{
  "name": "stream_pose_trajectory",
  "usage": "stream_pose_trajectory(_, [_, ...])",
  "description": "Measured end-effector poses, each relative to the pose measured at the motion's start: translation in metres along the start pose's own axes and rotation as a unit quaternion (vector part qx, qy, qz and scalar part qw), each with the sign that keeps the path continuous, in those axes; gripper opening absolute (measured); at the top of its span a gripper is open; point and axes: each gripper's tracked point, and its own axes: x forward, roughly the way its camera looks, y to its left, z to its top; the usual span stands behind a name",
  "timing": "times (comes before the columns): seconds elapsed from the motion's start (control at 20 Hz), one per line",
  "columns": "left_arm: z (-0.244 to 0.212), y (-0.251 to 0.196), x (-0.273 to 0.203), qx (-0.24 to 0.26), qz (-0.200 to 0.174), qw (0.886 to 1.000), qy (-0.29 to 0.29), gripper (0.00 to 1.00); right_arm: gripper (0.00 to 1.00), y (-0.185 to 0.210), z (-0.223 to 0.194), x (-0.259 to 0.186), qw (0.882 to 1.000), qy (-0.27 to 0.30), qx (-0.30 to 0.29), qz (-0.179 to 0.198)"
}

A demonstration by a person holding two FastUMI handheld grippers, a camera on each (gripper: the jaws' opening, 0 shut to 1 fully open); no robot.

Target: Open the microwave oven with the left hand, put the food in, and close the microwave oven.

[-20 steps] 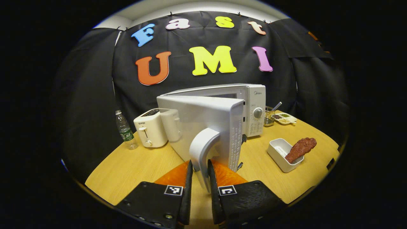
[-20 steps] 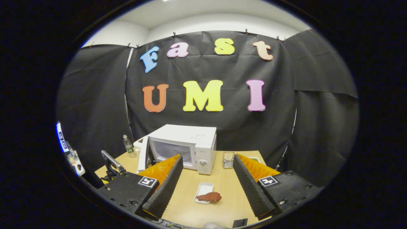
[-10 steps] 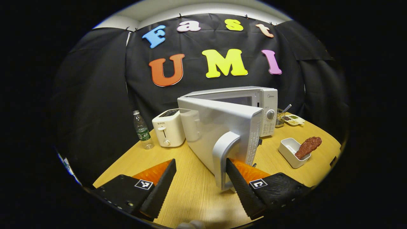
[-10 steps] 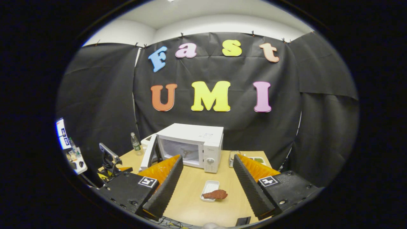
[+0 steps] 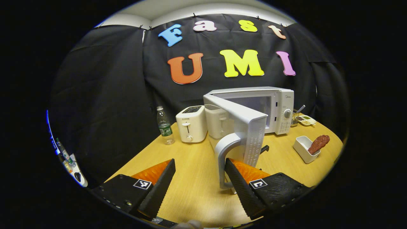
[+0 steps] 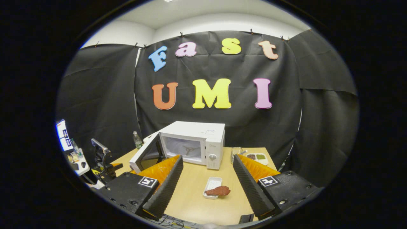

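Door-opening step done, by the look of it: microwave point(image 6: 194, 143) door point(image 5: 246, 127) swung wide, handle point(image 5: 224, 156) against the right finger of the spread-wide left gripper point(image 5: 198, 178), ungripped. Food point(image 6: 218, 190) on tray point(image 6: 211, 185) ahead between the wide-apart fingers of the right gripper point(image 6: 206, 178). Next, probably: close on food, carry inside.

Glossy white plastic microwave point(image 5: 279, 108), smooth wood-grain table point(image 5: 194, 178) — matt, clear plastic bottle point(image 5: 164, 125), white plastic tray point(image 6: 212, 187).

The microwave door point(image 6: 144, 156) stands swung out toward the table's left edge, leaving the oven cavity point(image 6: 186, 150) open from the front; bare table point(image 6: 194, 187) lies before it; the food tray point(image 6: 212, 191) sits mid-table.
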Motion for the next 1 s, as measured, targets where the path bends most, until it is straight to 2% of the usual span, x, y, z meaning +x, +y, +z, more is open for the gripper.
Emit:
stream_pose_trajectory(0.3, [-0.014,0.075,0.001,-0.021,0.071,0.997,0.016,0.95,0.92,-0.018,-0.027,0.007,1.0,0.022,0.001,-0.016])
stream_pose_trajectory(0.5, [-0.021,0.088,-0.014,-0.024,0.085,0.996,0.018,0.95,0.92,-0.033,-0.055,0.02,0.999,0.04,0.001,-0.018])
stream_pose_trajectory(0.6, [-0.022,0.083,-0.024,-0.026,0.081,0.996,0.019,0.95,0.92,-0.043,-0.08,0.032,0.998,0.063,0.016,-0.013])
stream_pose_trajectory(0.65, [-0.021,0.076,-0.03,-0.028,0.078,0.996,0.018,0.95,1.0,-0.048,-0.092,0.039,0.997,0.072,0.026,-0.007])
stream_pose_trajectory(0.7, [-0.019,0.066,-0.035,-0.029,0.07,0.997,0.018,0.95,0.92,-0.053,-0.107,0.048,0.996,0.083,0.028,-0.005])
stream_pose_trajectory(0.85, [-0.006,0.031,-0.041,-0.019,0.046,0.999,0.013,0.95,0.92,-0.077,-0.169,0.078,0.988,0.152,0.036,0.003])
stream_pose_trajectory(0.9, [-0.002,0.018,-0.041,-0.018,0.035,0.999,0.01,0.95,1.0,-0.081,-0.185,0.089,0.984,0.171,0.053,0.013])
stream_pose_trajectory(0.95, [0.004,0.005,-0.041,-0.012,0.027,1.0,0.008,0.95,0.87,-0.085,-0.2,0.1,0.978,0.191,0.076,0.02])
stream_pose_trajectory(1.0, [0.007,-0.003,-0.037,-0.007,0.024,1.0,0.009,0.95,0.84,-0.089,-0.215,0.109,0.972,0.211,0.097,0.028])
